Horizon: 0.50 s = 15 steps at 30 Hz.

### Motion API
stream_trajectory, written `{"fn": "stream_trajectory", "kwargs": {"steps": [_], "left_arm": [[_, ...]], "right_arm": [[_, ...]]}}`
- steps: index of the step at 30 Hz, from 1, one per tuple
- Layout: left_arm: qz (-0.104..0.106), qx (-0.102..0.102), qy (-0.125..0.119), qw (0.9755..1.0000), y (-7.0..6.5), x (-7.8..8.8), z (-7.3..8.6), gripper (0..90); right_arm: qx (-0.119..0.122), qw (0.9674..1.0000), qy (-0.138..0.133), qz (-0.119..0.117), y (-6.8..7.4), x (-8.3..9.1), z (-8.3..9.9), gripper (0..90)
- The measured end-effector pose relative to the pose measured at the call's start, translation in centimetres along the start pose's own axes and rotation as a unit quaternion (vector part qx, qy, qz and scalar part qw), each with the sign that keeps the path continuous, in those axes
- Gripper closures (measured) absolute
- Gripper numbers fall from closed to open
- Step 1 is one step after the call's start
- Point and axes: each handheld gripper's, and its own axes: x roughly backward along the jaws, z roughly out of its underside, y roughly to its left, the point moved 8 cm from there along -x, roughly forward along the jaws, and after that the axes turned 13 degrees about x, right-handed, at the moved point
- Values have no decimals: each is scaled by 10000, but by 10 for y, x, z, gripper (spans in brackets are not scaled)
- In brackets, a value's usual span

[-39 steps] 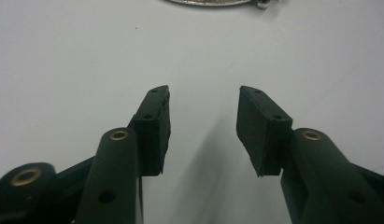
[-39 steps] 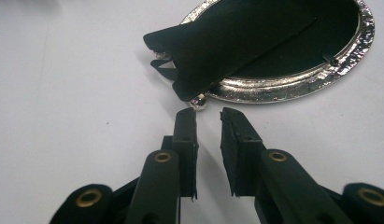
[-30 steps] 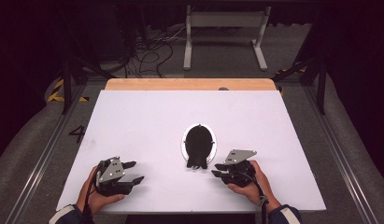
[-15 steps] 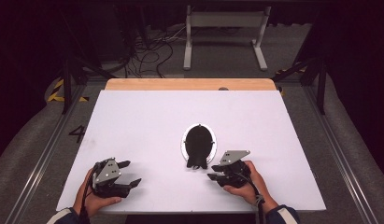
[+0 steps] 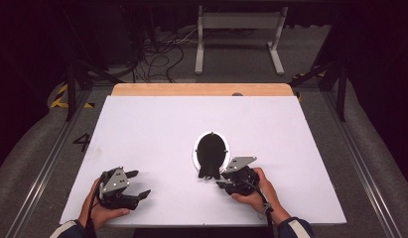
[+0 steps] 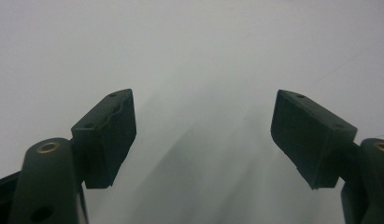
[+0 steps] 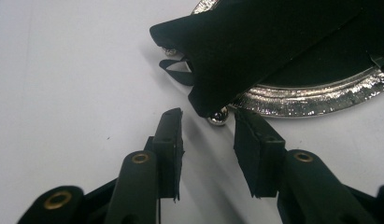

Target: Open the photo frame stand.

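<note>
Right gripper [image 5: 222,178], held in the person's right hand [image 5: 256,191] near the front edge of the white table [image 5: 152,129], points toward a black pouch [image 5: 210,154] that lies near the middle of the table, toward its front. Its jaws stand partly apart with nothing between them. Seen from the right gripper view, the right gripper [image 7: 206,137] has its tips just short of the pouch's [image 7: 255,42] near corner, where a small silver ball [image 7: 218,116] sits under the fabric; whether either tip touches the ball cannot be told. Black cords [image 7: 175,70] trail from the pouch mouth onto the table. Under the pouch lies a shiny silver oval ring [image 7: 311,100], which the high view shows as a pale rim [image 5: 195,151] around the dark fabric. Left gripper [image 5: 138,184], in the left hand [image 5: 100,210], rests low over the front left part of the table, well apart from the pouch. Seen from the left gripper view, the left gripper [image 6: 203,126] has its jaws spread wide with bare white table [image 6: 189,46] between them. Beyond the table's far wooden edge [image 5: 201,89], cables [image 5: 162,52] and a metal stand [image 5: 238,34] rest on the grey floor.
</note>
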Motion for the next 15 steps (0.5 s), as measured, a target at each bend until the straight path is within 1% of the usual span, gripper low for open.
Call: {"fn": "stream_trajectory", "kwargs": {"steps": [5, 10, 13, 14, 15], "left_arm": [[-6, 1, 30, 10000, 0, -1, 1, 230], [2, 21, 55, 10000, 0, -2, 1, 229], [28, 30, 50, 10000, -1, -2, 1, 228], [14, 6, 75, 10000, -1, -2, 1, 228], [0, 0, 70, 10000, 0, -2, 1, 228]], "right_arm": [[-41, 10000, 2, 18, -3, -2, -2, 653], [-27, 10000, -70, 28, -4, -3, -3, 662], [-110, 9998, -140, 16, -3, -3, -3, 670], [-133, 9998, -169, -15, -3, -3, -3, 678], [-213, 9995, -210, -66, -4, -4, -3, 680]]}}
